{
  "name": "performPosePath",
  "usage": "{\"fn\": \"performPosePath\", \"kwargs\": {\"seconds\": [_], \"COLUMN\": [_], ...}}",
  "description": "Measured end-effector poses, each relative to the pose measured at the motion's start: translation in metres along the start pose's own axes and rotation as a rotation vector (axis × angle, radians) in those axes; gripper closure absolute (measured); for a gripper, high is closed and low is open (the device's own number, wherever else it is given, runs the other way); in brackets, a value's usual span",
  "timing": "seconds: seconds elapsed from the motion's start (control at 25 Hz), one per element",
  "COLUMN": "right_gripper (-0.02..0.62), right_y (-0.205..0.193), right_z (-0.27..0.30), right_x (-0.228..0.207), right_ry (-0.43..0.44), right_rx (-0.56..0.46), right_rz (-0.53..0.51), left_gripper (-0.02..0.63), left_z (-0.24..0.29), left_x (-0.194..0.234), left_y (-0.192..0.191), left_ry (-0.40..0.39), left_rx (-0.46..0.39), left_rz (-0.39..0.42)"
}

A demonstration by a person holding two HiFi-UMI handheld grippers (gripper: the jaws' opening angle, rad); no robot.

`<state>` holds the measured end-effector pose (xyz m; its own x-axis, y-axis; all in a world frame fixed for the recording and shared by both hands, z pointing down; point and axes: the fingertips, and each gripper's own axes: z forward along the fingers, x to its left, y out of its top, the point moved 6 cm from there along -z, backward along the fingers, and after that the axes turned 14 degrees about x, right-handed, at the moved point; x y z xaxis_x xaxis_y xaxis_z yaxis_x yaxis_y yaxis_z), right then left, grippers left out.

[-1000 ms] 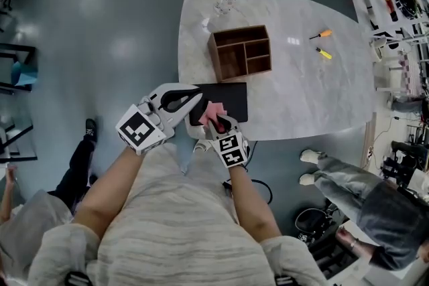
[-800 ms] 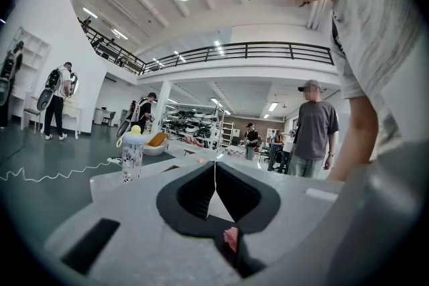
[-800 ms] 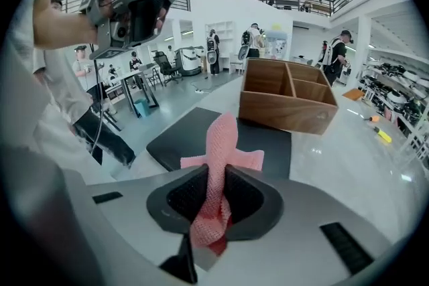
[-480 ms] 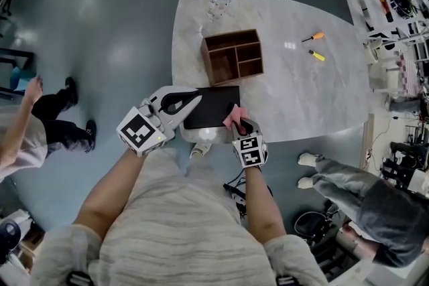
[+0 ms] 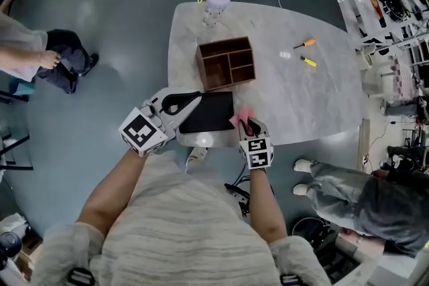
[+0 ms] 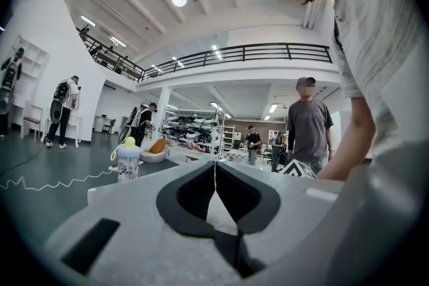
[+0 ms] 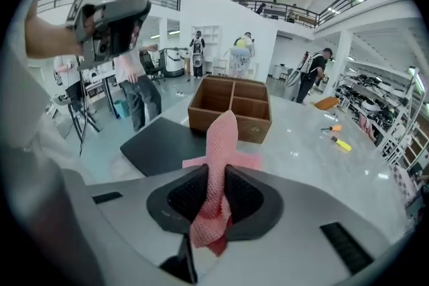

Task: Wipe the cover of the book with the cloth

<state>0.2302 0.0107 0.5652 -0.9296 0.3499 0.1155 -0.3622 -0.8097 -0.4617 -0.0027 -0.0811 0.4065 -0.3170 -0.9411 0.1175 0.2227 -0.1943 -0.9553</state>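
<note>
The black book (image 5: 209, 112) lies flat near the marble table's front edge; in the right gripper view the book (image 7: 164, 144) is ahead and to the left. My right gripper (image 5: 245, 124) is at the book's right edge, shut on the pink cloth (image 5: 242, 116). That cloth (image 7: 219, 156) stands up between the jaws of the right gripper (image 7: 216, 177), and a fold of it rests on the table. My left gripper (image 5: 197, 99) is over the book's left end. The left gripper (image 6: 215, 176) has its jaws closed together with nothing between them.
A wooden compartment box (image 5: 226, 62) stands just behind the book. A bottle with a yellow cap (image 5: 214, 0) is at the table's far edge, and two screwdrivers (image 5: 305, 52) lie to the right. One person (image 5: 365, 201) sits at lower right; another (image 5: 37, 53) is at the upper left.
My right gripper has carried the pink cloth rightward, from over the book's middle to its right edge. The left gripper stays at the book's left end. A person has walked along the left side.
</note>
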Motion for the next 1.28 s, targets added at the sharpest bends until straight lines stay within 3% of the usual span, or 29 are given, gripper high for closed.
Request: {"fn": "performPosePath", "kwargs": {"seconds": [0.12,0.32,0.52,0.72,1.08,1.28], "right_gripper": [0.526,0.526,0.526,0.526,0.528,0.528], "right_y": [0.025,0.067,0.106,0.122,0.137,0.139], "right_z": [-0.027,-0.078,-0.124,-0.151,-0.166,-0.163], "right_x": [-0.009,-0.023,-0.018,-0.004,0.020,0.024], "right_ry": [0.039,0.168,0.268,0.331,0.331,0.336], "right_rx": [-0.170,-0.556,-0.756,-0.822,-0.807,-0.805], "right_rz": [0.121,0.391,0.369,0.308,0.197,0.187], "left_gripper": [0.591,0.591,0.591,0.591,0.591,0.591], "left_z": [0.001,-0.004,-0.006,-0.005,-0.010,-0.009], "left_x": [-0.001,0.001,0.000,-0.005,-0.011,-0.011], "left_y": [0.006,0.018,0.027,0.032,0.039,0.036], "left_ry": [0.006,0.022,0.005,-0.011,-0.039,-0.046], "left_rx": [-0.009,-0.019,-0.009,0.002,0.021,0.029], "left_rz": [0.009,0.029,0.043,0.066,0.093,0.094]}}
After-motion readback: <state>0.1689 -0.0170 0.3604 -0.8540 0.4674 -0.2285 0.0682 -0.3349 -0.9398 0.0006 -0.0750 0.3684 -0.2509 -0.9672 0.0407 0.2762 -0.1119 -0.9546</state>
